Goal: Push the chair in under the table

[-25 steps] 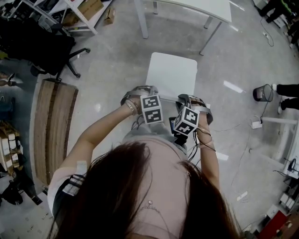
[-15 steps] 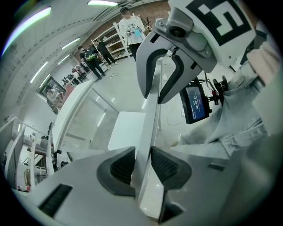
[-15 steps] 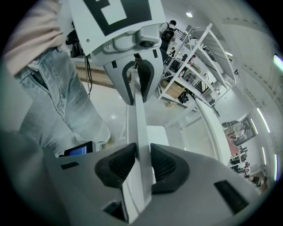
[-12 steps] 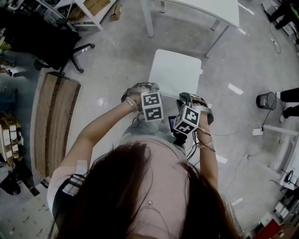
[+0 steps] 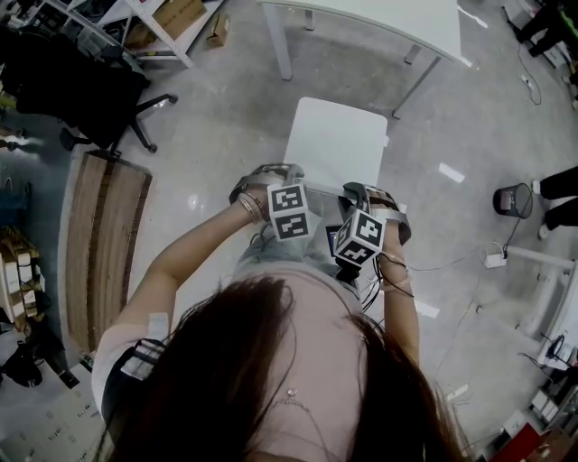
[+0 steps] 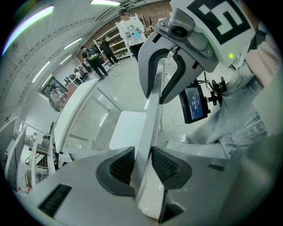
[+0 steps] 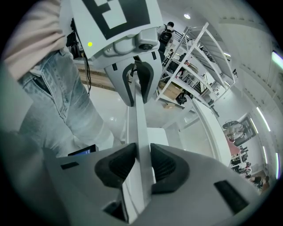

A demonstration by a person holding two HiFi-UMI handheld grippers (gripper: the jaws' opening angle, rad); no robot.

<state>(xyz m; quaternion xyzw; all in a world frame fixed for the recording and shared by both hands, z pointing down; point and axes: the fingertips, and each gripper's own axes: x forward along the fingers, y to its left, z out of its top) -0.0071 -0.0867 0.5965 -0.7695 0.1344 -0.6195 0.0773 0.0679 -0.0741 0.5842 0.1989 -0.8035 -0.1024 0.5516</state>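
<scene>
The white chair stands on the floor right in front of the person. Its seat (image 5: 336, 143) points away, toward the far side of the room. The white table (image 5: 379, 16) is farther off, past the seat and a bit to the right. There is bare floor between the seat's far edge and the table, so the chair is not under it yet.

The chair back (image 6: 150, 128) is the thin white board at the near side. It runs from left to right. The left tongs (image 6: 142, 165) are clamped on its top edge near the left end. They have just been opening a little, but the board is between the pads and both pads look to touch it. The right tongs (image 7: 142, 165) are clamped on the same edge near the right end.

Both hands are the same way from the table, side by side. I think the push has to go straight away from the person. The seat looks lined up with the gap between the table legs (image 5: 278, 50). If one hand pushes harder, the chair may turn and bump a leg.
</scene>
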